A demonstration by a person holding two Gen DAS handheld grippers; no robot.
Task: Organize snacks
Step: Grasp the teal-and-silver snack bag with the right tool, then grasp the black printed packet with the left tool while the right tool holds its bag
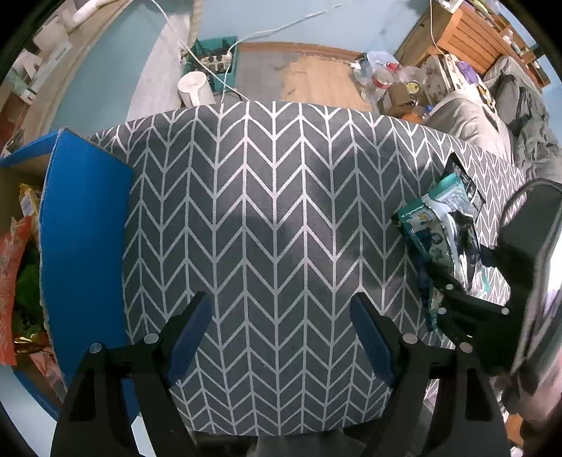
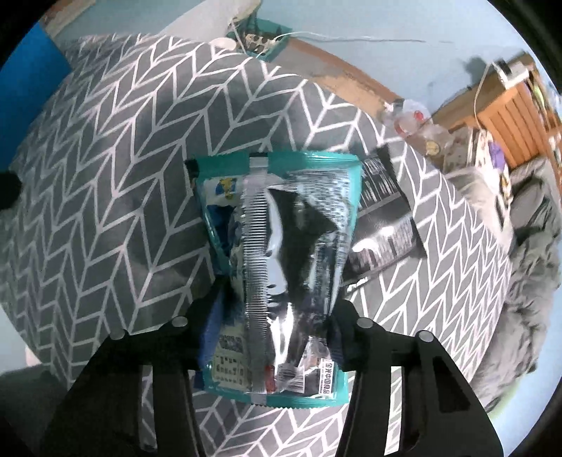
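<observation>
My right gripper (image 2: 277,309) is shut on a teal and silver snack bag (image 2: 281,253), held above the grey chevron tablecloth (image 2: 105,175). A black snack packet (image 2: 383,214) lies on the cloth just behind it. In the left wrist view the same teal bag (image 1: 439,225) and the right gripper (image 1: 453,298) are at the right edge of the table. My left gripper (image 1: 281,327) is open and empty over the cloth (image 1: 263,211). A blue cardboard box (image 1: 84,225) at the left holds several snack packets (image 1: 14,267).
Beyond the table's far edge are a white cylinder (image 1: 195,88), a teal crate with a power strip (image 1: 214,63), and clutter with bottles (image 1: 390,81). A wooden shelf (image 1: 467,31) and grey bedding (image 1: 491,116) are at the right.
</observation>
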